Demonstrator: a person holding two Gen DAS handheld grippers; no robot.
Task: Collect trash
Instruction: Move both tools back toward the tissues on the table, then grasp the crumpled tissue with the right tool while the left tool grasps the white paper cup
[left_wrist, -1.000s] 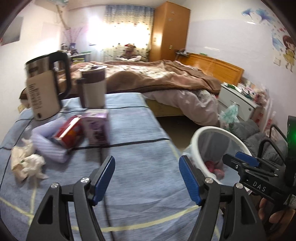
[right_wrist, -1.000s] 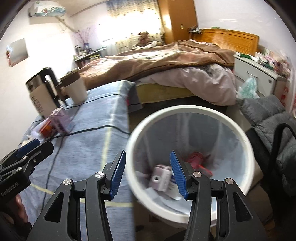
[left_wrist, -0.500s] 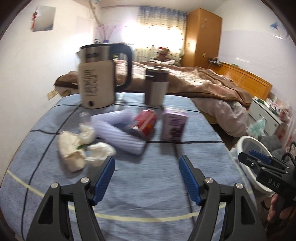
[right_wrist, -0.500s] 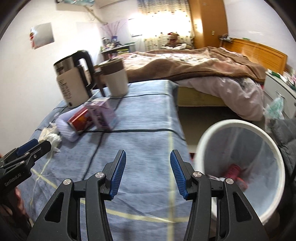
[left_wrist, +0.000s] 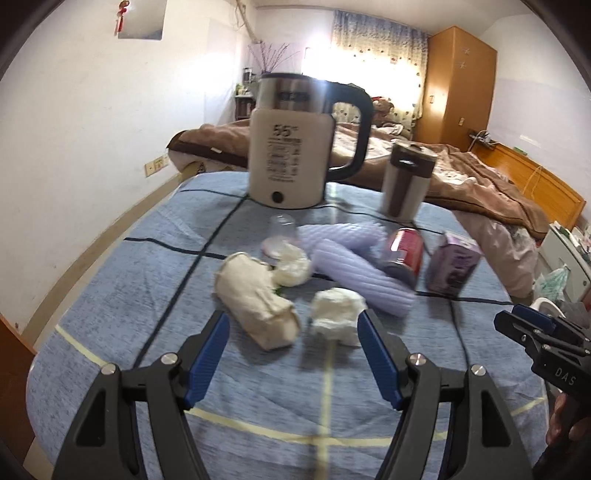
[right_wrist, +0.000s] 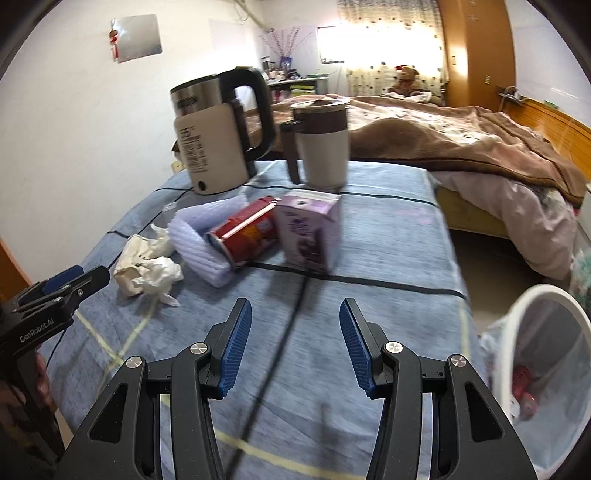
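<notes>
Trash lies on the blue tablecloth (left_wrist: 110, 295): a beige crumpled paper roll (left_wrist: 256, 299), a white tissue wad (left_wrist: 338, 314), a second wad (left_wrist: 291, 267), a lilac ribbed foam sleeve (left_wrist: 362, 280), a red can (left_wrist: 402, 254) and a purple carton (left_wrist: 452, 264). My left gripper (left_wrist: 291, 354) is open just short of the roll and the tissue wad, with nothing between its fingers. My right gripper (right_wrist: 293, 341) is open over bare cloth, short of the purple carton (right_wrist: 308, 230) and red can (right_wrist: 245, 230). The white bin (right_wrist: 543, 354) stands at the right, below the table edge, with pink trash inside.
A cream electric kettle (left_wrist: 295, 147) and a brown-and-white lidded mug (left_wrist: 404, 181) stand at the table's far side. A small clear cup (left_wrist: 280, 230) sits behind the tissues. A bed with a brown blanket (right_wrist: 461, 129) lies beyond, and a wall runs along the left.
Both grippers have swung left, away from the bin, and now face the trash on the table. The left gripper has come close to the paper roll and tissue. Neither opening has changed.
</notes>
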